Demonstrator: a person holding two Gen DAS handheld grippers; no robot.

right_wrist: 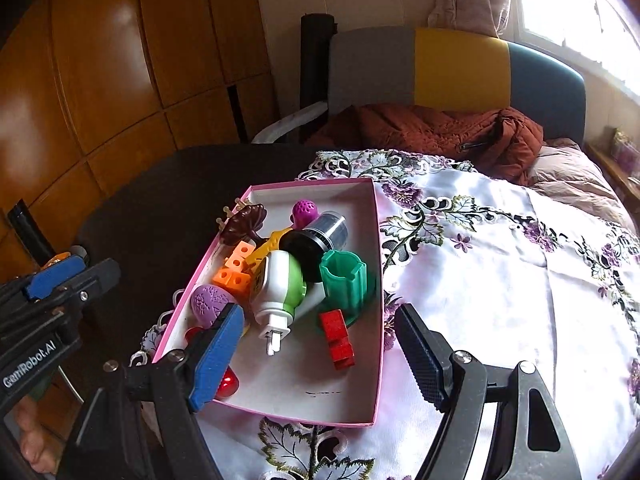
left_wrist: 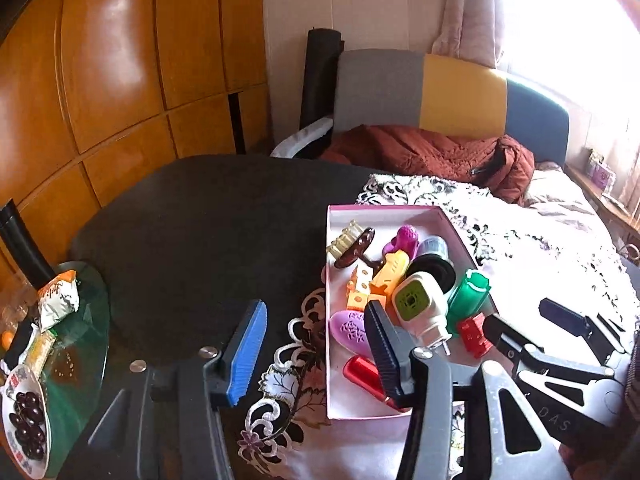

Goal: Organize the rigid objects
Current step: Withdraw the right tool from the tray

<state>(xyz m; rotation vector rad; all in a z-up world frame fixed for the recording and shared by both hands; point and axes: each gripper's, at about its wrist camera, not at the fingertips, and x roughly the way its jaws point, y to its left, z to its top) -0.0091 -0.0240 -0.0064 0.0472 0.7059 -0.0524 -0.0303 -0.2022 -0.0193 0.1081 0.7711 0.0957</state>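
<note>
Now look at the pink box (right_wrist: 378,280). It sits in the middle of the right wrist view, half on the flowery cloth (right_wrist: 500,280) and half on the dark surface (right_wrist: 160,200). It is full of small hard toys and bits, all piled at the far end.

They look light and stiff, so they should not bend or squash. Most are smooth plastic, so they could slip. The white and green plug-in thing (right_wrist: 280,288) is round and fat; you would do best to take it by its narrow white neck. The red block (right_wrist: 338,338) has flat sides, so it should be the easiest to pinch. The green cup (right_wrist: 344,276) could be held by its rim. The shiny red piece (right_wrist: 227,384) looks slippery.

Your right gripper (right_wrist: 316,354) has its fingers wide apart, with nothing between the pads. They hang over the near end of the box, and the plug-in thing and red block sit just ahead, between the two fingers.

Your left gripper (left_wrist: 316,340) has its fingers apart too, holding nothing. One finger (left_wrist: 246,344) is over the dark surface, lower middle of the left wrist view. The other is over the box, close to the purple oval piece (left_wrist: 350,330); you cannot tell if it touches.
</note>
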